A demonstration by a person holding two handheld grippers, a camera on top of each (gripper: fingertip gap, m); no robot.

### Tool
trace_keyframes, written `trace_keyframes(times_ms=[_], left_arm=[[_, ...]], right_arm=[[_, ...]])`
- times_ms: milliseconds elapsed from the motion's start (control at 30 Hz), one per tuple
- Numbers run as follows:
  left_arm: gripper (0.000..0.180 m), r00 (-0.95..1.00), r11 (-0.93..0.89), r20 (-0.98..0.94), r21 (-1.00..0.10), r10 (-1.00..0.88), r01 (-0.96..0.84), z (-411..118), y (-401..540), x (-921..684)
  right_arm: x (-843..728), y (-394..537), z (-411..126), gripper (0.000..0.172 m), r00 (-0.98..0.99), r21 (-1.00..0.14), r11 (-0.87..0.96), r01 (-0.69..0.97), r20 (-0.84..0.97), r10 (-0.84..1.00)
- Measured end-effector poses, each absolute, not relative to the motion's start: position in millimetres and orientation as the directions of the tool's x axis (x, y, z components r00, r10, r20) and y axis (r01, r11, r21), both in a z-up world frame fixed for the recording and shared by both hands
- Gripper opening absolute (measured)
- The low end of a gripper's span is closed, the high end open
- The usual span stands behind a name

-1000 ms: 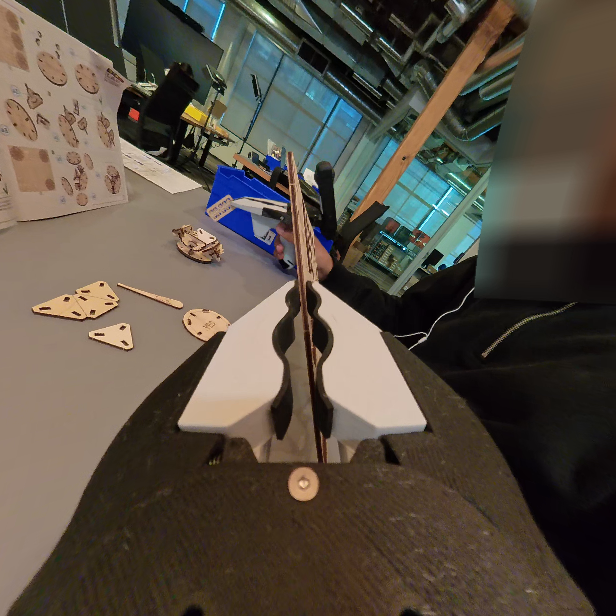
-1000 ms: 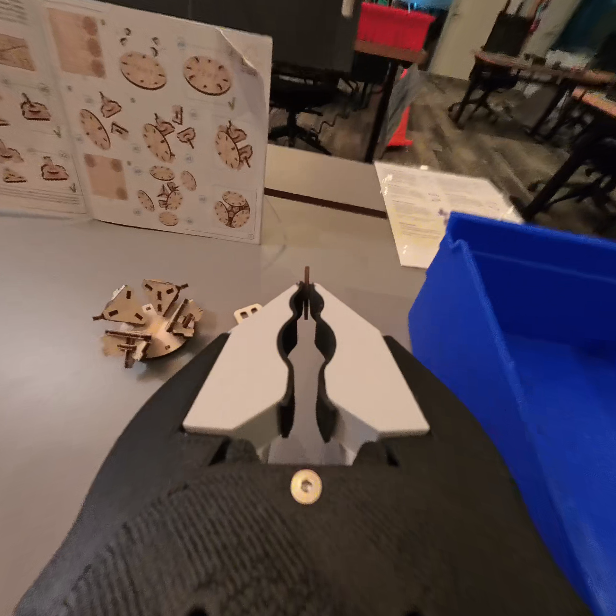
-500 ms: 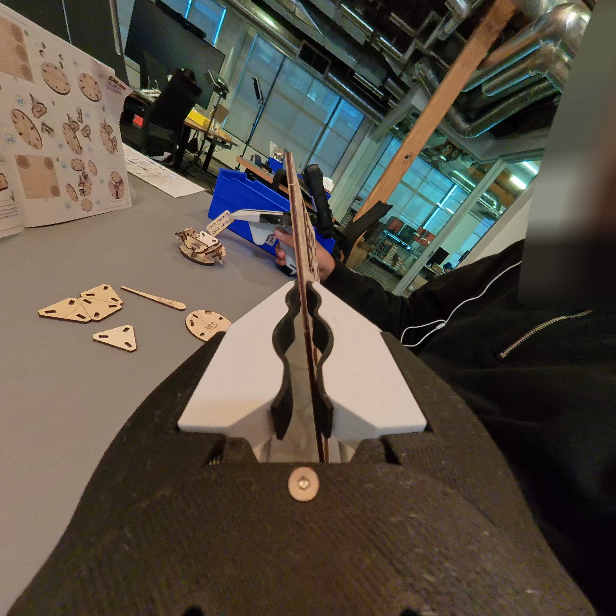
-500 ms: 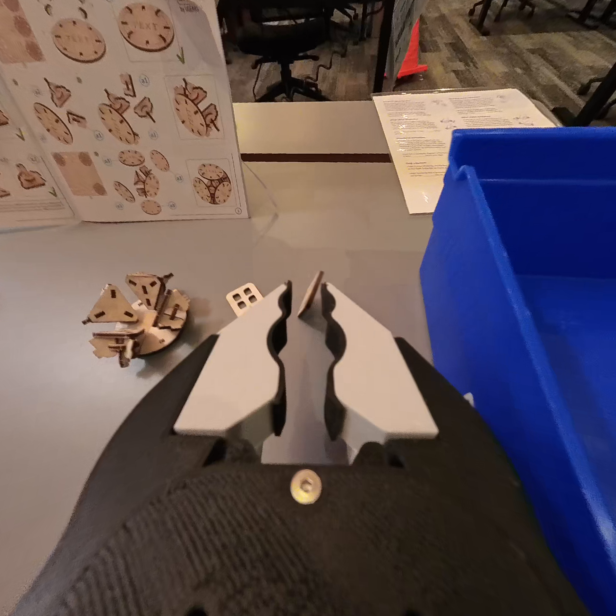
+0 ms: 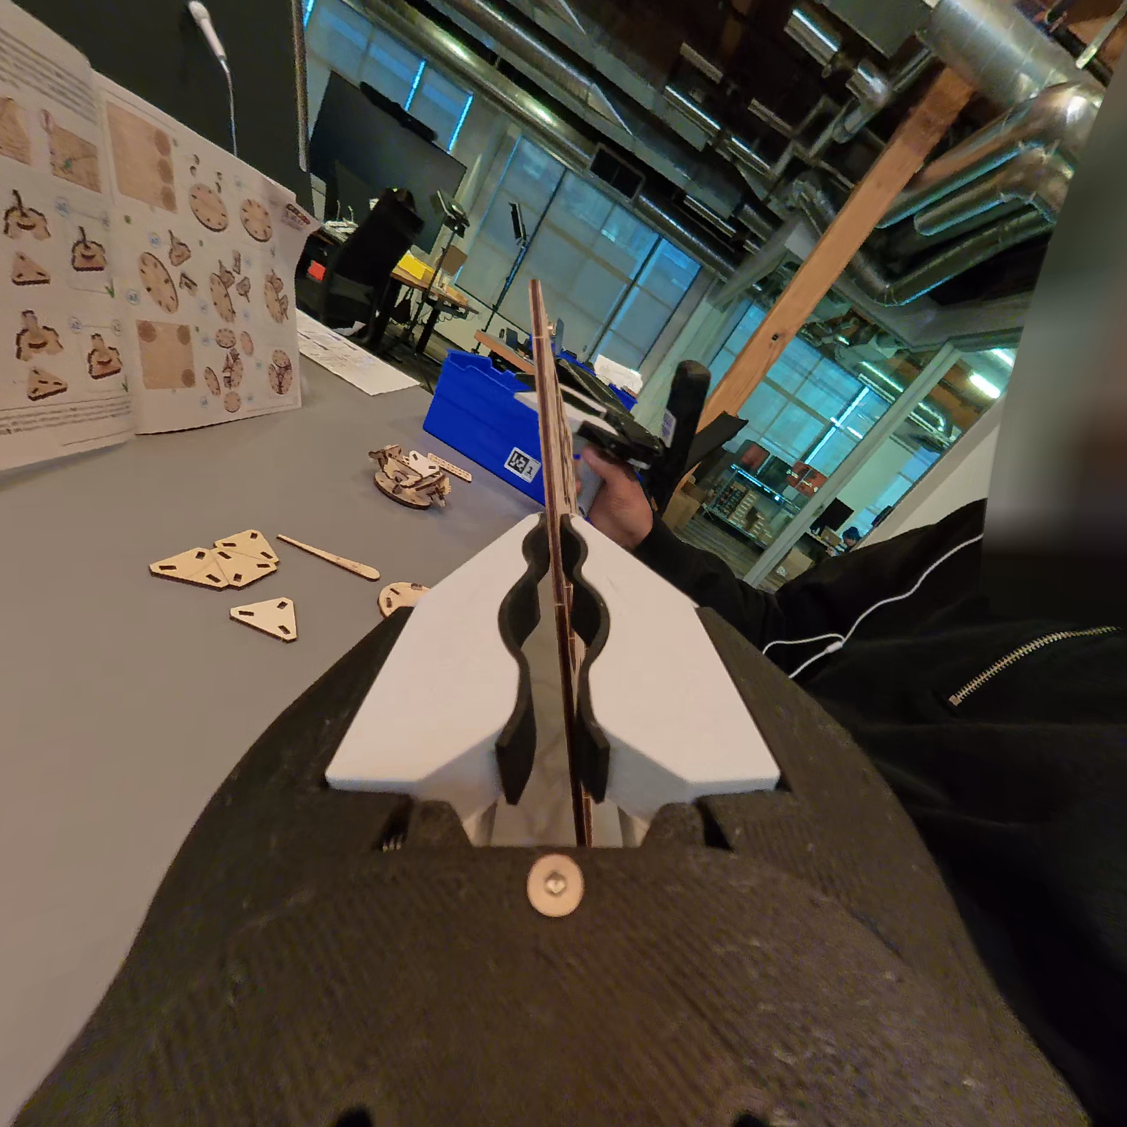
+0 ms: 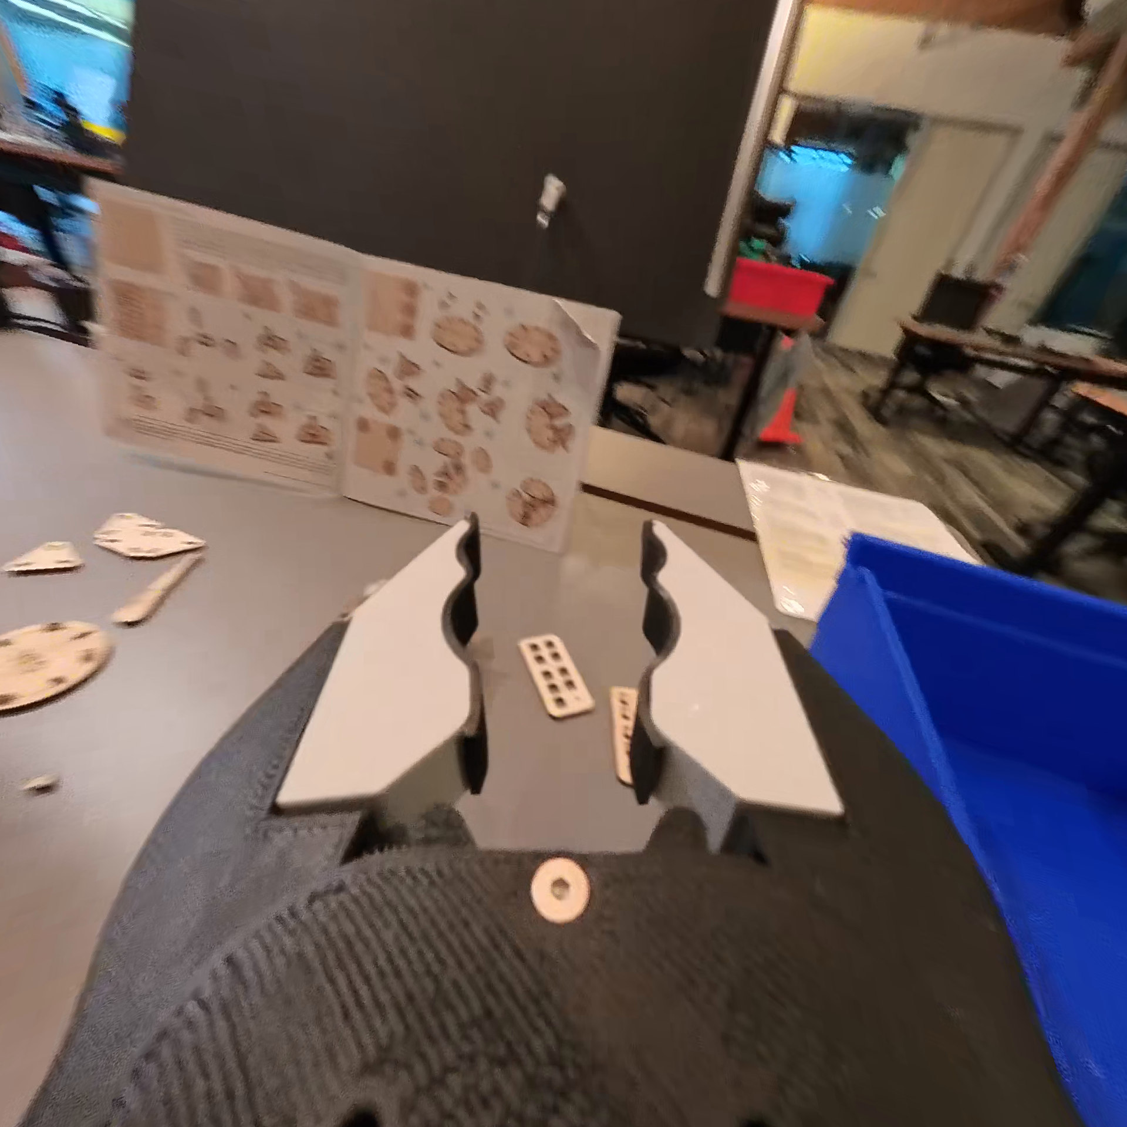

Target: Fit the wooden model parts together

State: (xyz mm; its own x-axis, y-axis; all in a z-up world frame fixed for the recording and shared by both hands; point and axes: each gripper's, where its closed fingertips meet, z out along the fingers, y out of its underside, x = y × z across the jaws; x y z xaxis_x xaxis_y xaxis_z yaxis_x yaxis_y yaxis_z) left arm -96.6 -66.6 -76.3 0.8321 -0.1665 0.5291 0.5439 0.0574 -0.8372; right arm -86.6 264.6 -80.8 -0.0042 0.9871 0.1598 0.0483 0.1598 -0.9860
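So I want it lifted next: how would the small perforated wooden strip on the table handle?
The perforated strip looks thin and flat, so probably light and stiff. Lying flush on the table, it likely resists pinching. The holes suggest it could snap.

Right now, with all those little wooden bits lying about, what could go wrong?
1. The thin wooden sheet stands edge-on, far out of the shut left hand-held gripper; a knock might snap or twist it.
2. The open right hand-held gripper hovers over two small slotted strips; its fingers could nudge them across the grey table.
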Motion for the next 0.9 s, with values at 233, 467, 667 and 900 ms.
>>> trace_keyframes(times_ms=[233, 467, 667, 900], left_arm=[[0.0, 0.756, -0.01, 0.627, -0.771, -0.187, 0.637, -91, -53, -92], [0.0, 0.718, -0.113, 0.656, -0.751, -0.23, 0.65, -101, -33, -72], [0.003, 0.669, -0.266, 0.701, -0.713, -0.248, 0.648, -120, -4, -43], [0.035, 0.652, -0.246, 0.691, -0.722, -0.313, 0.647, -112, 7, -32]], right_arm=[[-82, 212, -81, 0.074, -0.304, -0.999, 0.017, 0.036, 0.005, 0.953], [-61, 143, -81, 0.062, -0.619, -0.997, -0.045, 0.06, -0.072, 0.782], [-26, 74, -110, 0.038, -0.84, -0.94, -0.048, 0.338, -0.325, 0.435], [-12, 59, -124, 0.021, -0.804, -0.834, -0.047, 0.549, -0.543, 0.245]])
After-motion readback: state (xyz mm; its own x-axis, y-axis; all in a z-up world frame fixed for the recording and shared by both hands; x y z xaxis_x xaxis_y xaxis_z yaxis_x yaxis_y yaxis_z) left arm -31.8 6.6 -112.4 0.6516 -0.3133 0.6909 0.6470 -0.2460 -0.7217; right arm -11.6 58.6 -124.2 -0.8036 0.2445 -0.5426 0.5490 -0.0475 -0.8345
